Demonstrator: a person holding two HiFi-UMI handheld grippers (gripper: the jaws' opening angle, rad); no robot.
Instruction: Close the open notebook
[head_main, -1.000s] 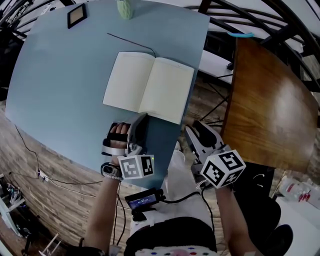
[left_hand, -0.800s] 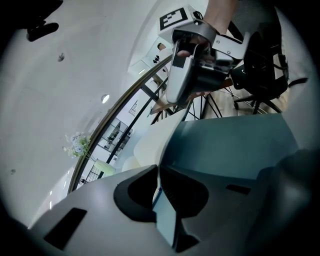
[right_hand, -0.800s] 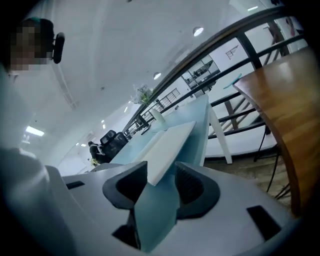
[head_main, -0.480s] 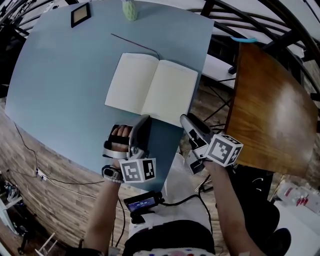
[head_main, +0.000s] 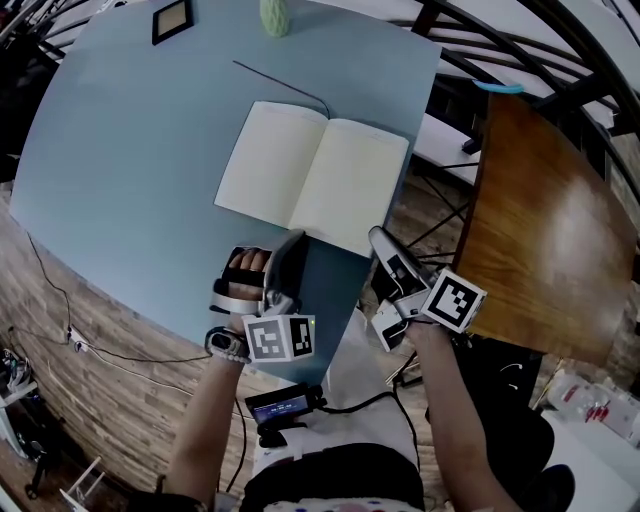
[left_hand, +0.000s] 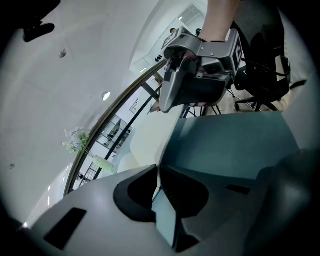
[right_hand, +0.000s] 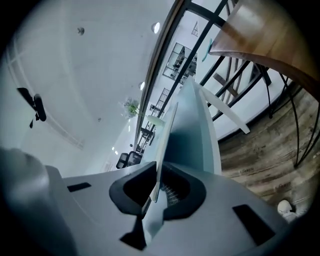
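So the notebook (head_main: 315, 180) is lying wide open and flat on the blue desk (head_main: 130, 150), blank cream pages up, spine running away from the person. The right tongs (head_main: 377, 236) are at the notebook's near right corner. Their jaws have just been closing, and in the right gripper view (right_hand: 156, 175) they're pinched onto the thin edge of the notebook (right_hand: 167, 140), which runs up edge-on between the two pads. The left tongs (head_main: 297, 238) sit just off the notebook's near edge, roughly in line with the spine and not touching the paper. In the left gripper view (left_hand: 157, 172) the jaws are pretty much together with nothing in them, just a sliver of desk showing through the slit. The left hand (head_main: 245, 270) is wrapped round its handle. Just past the notebook's far edge there's a thin dark stick (head_main: 285, 80), can't tell what it is. Further out on that same side are a pale green vase (head_main: 275, 15) and a small dark picture frame (head_main: 172, 20). Off to the notebook's right, past the desk edge, is a brown wooden table (head_main: 545, 200).
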